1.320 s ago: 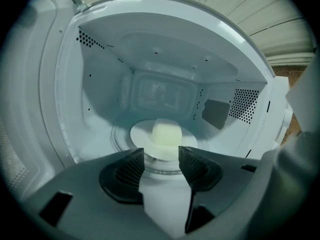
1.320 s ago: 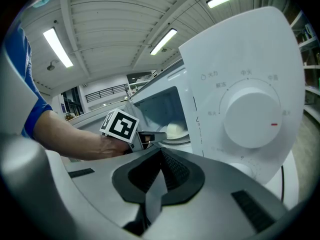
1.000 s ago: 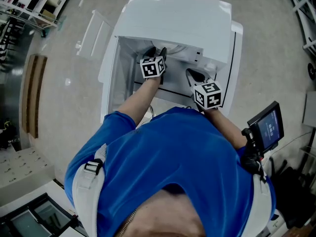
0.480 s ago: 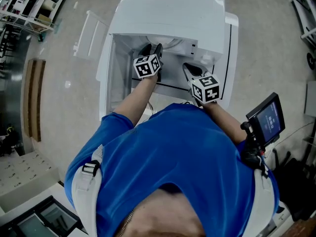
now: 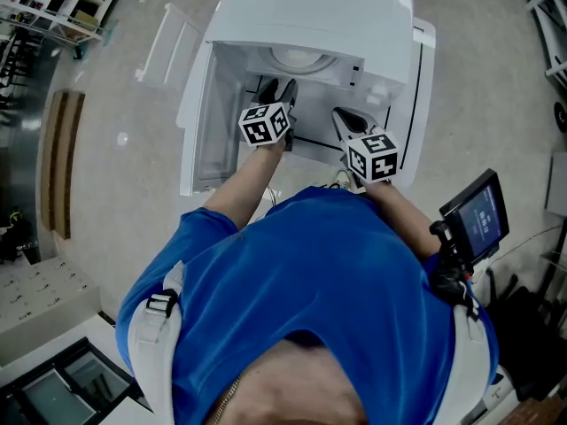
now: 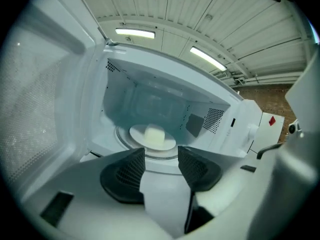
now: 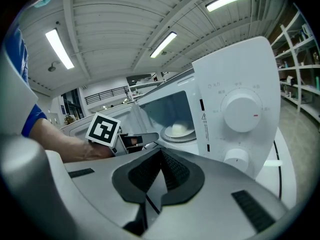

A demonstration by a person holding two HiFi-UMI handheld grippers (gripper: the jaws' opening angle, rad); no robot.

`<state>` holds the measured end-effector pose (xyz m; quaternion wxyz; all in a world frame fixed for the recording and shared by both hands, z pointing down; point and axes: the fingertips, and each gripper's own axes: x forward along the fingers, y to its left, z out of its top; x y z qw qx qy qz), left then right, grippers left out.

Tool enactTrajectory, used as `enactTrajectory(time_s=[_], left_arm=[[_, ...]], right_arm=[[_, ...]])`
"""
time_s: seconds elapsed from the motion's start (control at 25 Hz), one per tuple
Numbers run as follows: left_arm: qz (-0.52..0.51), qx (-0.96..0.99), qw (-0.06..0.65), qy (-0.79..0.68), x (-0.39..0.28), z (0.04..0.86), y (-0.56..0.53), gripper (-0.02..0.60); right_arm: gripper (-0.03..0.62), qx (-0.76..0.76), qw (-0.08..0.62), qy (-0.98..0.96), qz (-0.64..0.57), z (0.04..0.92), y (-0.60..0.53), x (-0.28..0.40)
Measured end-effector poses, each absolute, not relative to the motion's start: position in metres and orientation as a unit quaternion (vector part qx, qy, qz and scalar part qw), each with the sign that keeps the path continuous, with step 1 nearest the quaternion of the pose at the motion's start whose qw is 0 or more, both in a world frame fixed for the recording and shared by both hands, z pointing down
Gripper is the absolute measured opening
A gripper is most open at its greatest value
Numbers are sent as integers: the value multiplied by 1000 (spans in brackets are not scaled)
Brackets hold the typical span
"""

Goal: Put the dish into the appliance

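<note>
Dish (image 6: 137, 134) sits inside the open microwave (image 5: 310, 16) — left gripper (image 6: 161, 156) fingers apart and empty, right gripper (image 7: 160, 159) fingers together, holding nothing.

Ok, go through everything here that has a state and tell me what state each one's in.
Microwave: door swung open.
Dish: inside the microwave, flat on the turntable, with a pale lump on it.
Left gripper: jaws apart, nothing between them.
Right gripper: jaws together, holding nothing.
</note>
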<state>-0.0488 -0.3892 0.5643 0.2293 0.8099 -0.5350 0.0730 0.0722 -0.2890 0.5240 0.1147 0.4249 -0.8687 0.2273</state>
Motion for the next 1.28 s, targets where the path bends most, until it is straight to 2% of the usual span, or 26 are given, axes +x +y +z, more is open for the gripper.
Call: enactTrajectory(time_s=[0.32,0.6,1.28], left_arm=[[39,828,226,-512,-47,541,-344,93],[12,847,216,-486,-48,515,-299,10],[21,871,220,-439,-67,516,-213,8]], right_arm=[[2,424,111,-870,224,518,-266,62],[2,424,108,-873,216,510,-240,46],[2,440,105,-868,204,504,-182,14]])
